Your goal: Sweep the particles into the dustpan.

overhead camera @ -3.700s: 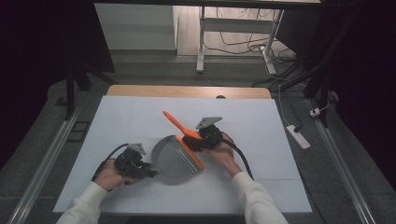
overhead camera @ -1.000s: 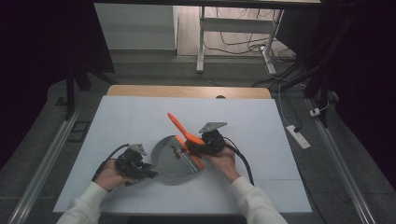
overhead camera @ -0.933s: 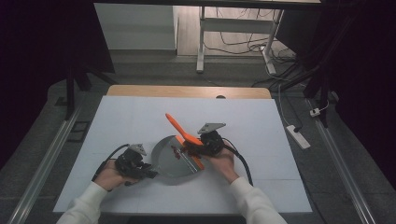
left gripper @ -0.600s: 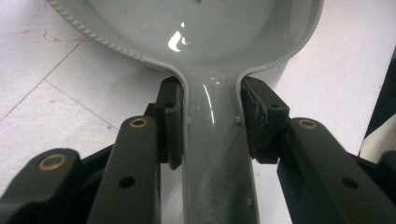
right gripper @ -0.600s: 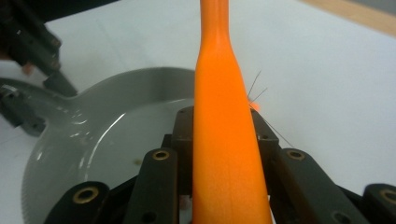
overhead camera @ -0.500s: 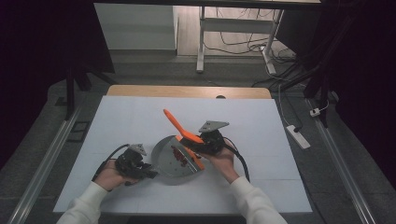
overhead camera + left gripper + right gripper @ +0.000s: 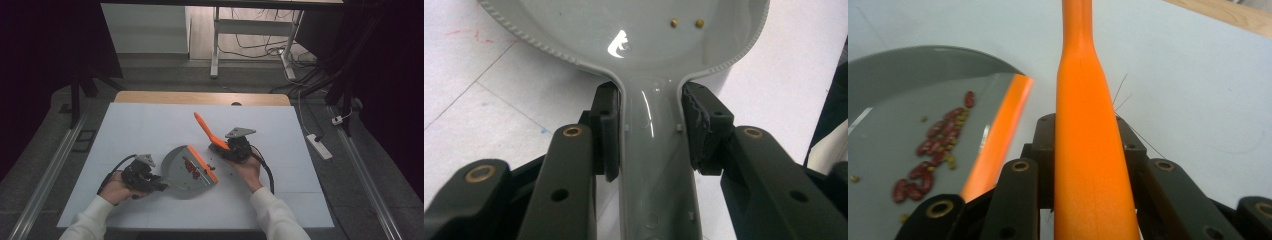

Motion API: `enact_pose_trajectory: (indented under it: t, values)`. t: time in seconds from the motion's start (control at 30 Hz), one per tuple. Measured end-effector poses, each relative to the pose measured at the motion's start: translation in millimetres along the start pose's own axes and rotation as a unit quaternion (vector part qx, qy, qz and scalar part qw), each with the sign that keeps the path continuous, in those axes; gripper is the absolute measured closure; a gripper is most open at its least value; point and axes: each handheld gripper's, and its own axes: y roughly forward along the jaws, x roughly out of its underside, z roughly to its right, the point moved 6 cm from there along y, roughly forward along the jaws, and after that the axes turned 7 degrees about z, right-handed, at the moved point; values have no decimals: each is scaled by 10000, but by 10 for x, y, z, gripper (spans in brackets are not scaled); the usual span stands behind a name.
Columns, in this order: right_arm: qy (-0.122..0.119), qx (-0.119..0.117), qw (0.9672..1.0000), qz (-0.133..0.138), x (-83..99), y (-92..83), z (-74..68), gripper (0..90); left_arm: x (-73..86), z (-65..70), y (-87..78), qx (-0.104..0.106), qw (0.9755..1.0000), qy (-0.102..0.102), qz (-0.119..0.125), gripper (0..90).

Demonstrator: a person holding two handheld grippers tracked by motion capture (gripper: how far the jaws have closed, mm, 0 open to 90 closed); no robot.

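In the high view, a grey dustpan (image 7: pixel 182 172) lies on the white surface (image 7: pixel 150 130), low and just left of the frame's centre. Its orange front lip (image 7: pixel 202 164) faces right, and a small heap of dark red beans (image 7: pixel 191 166) rests inside, just behind that lip. The left gripper (image 7: pixel 159 185) sits at the lower left of the frame, its fingers (image 7: pixel 606 130) clamped on the dustpan's handle (image 7: pixel 651 150) from both sides; in the left gripper view the pads press against the narrow grey neck where it widens into the pan. The right gripper (image 7: pixel 224 150) lies just right of centre, its fingers closed on the orange handle (image 7: pixel 1088 150) of a small brush, which slants up and to the left from the gripper in the high view (image 7: pixel 206 131). The brush head is hidden behind the gripper. A few loose crumbs (image 7: pixel 220 165) lie on the surface between the orange lip and the right hand (image 7: pixel 247 167). In the right gripper view the pan takes the left side of the frame, with red beans and some small yellowish bits (image 7: pixel 933 150) scattered near its lip.
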Motion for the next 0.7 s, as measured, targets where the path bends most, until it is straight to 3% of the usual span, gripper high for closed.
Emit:
enact_pose_trajectory:
  t: [0.33,0.53,0.7]
  values:
    - [34,-99,9999,-119,74,31,-43,700,17,13,-30,-21,10000,32,-19,621]
    - [96,-235,9996,-80,113,6,-159,700,17,12,-30,-23,10000,41,-25,621]
    - [-13,-232,9997,-39,141,-18,-291,697,18,12,-27,-24,10000,43,-26,621]
